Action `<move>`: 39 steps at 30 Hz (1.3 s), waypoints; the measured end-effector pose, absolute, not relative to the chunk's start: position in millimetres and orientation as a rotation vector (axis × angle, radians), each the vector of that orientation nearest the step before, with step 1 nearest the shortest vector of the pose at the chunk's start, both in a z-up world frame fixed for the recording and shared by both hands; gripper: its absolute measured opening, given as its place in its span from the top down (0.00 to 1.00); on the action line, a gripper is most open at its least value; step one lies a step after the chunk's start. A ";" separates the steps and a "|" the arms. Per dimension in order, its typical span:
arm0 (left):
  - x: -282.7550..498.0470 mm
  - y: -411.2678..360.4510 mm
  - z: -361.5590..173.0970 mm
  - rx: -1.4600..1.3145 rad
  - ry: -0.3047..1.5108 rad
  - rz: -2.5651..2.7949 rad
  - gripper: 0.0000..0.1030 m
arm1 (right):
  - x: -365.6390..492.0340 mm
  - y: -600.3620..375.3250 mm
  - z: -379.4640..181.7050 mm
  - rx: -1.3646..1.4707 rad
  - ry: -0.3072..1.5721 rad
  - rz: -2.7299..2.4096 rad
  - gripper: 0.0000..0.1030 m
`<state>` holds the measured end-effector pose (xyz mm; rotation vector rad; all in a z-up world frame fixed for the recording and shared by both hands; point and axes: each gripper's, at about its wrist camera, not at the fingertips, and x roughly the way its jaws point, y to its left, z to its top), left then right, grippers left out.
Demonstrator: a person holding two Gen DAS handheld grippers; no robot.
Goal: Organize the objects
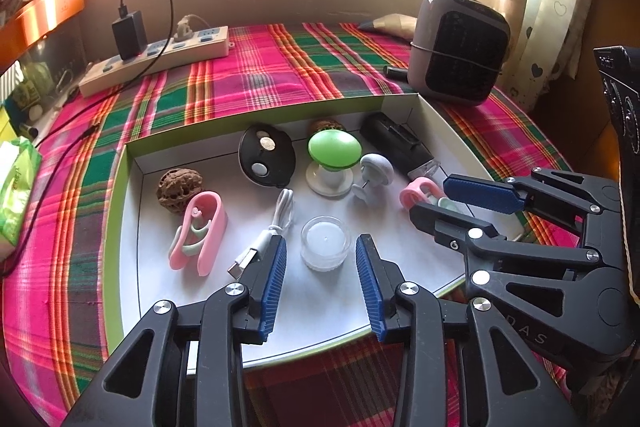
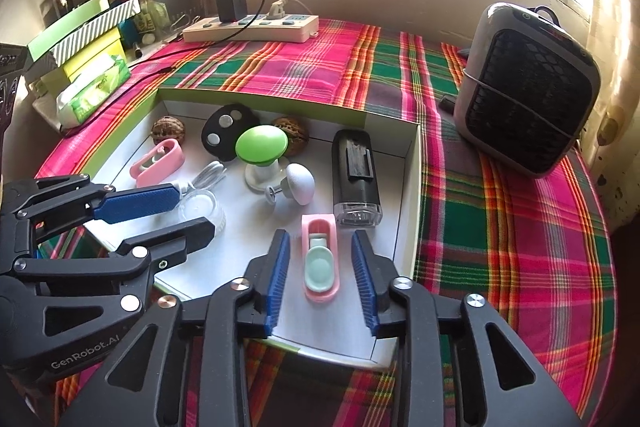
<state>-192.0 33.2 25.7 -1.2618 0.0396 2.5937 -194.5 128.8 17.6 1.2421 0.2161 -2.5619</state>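
Plaid cloth [image 2: 500, 211]; pink clip [image 2: 320, 259] (untouched) lengthwise between right gripper [image 2: 322, 283] fingers.

- Left gripper [image 1: 321, 281]: black linkage arms, silver round rivets, blue ribbed finger pads [image 1: 274, 287].
- Right gripper [image 2: 320, 277]: same black build, blue pads [image 2: 366, 281].
- White "GenRobot.AI" lettering.

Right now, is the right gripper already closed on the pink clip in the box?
No. In the right wrist view the right gripper is open, its blue pads standing apart on either side of the pink clip, touching neither side.

Left gripper [image 1: 321, 281] jaws spread around clear jar [image 1: 325, 242], inside white tray [image 1: 132, 227]
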 end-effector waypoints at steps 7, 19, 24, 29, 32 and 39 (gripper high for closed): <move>-183.1 30.4 31.1 -1.250 0.042 2.626 0.67 | -187.0 129.6 21.1 1.228 0.201 -2.585 0.64; -159.9 24.3 42.6 -1.213 0.030 2.731 0.67 | -164.8 130.2 32.5 1.175 0.151 -2.627 0.58; -146.3 23.3 45.5 -1.192 0.026 2.767 0.67 | -152.0 127.5 35.7 1.157 0.140 -2.646 0.58; -131.5 19.5 48.1 -1.173 0.016 2.804 0.67 | -136.7 126.3 40.0 1.132 0.124 -2.672 0.57; -123.1 17.1 47.6 -1.169 0.012 2.810 0.67 | -127.2 125.2 41.0 1.125 0.117 -2.684 0.56; -104.5 16.9 35.6 -1.208 0.030 2.795 0.67 | -107.7 126.9 34.4 1.150 0.081 -2.689 0.52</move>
